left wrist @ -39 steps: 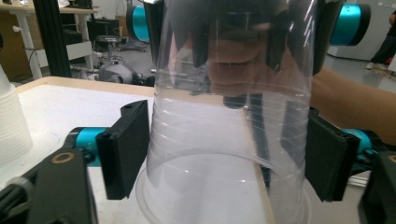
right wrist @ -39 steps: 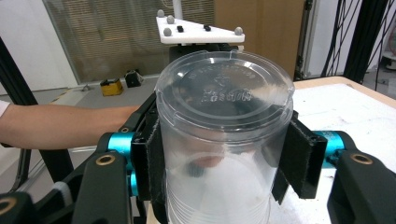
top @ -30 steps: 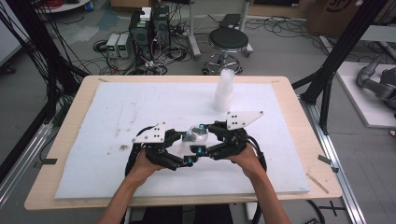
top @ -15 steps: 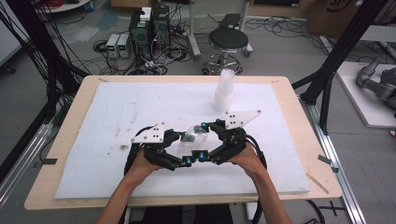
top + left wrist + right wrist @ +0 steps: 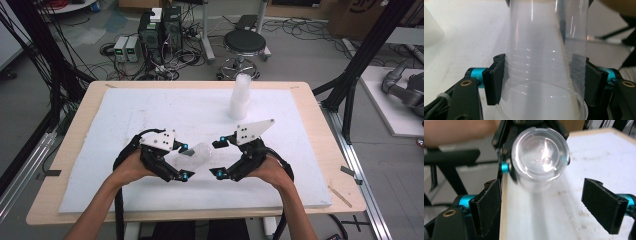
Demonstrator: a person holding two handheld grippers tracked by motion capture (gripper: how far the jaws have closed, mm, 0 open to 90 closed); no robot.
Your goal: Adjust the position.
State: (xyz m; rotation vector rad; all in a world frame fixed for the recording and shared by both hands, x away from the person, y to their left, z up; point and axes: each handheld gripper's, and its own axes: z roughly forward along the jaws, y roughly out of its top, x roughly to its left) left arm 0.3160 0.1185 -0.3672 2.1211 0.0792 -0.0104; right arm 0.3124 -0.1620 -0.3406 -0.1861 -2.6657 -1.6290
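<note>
Wooden table [image 5: 320, 131], white foam mat [image 5: 150, 110] covering most of it. Stack of clear cups [image 5: 240, 97] upright at mat's far side, well apart from both hands. Left gripper [image 5: 184, 161] low over mat's near half, pads pinching a clear plastic cup [image 5: 197, 154] lying sideways, base toward the right. Right gripper [image 5: 218, 158] just beside cup's base, jaws spread wide, touching nothing.
</note>
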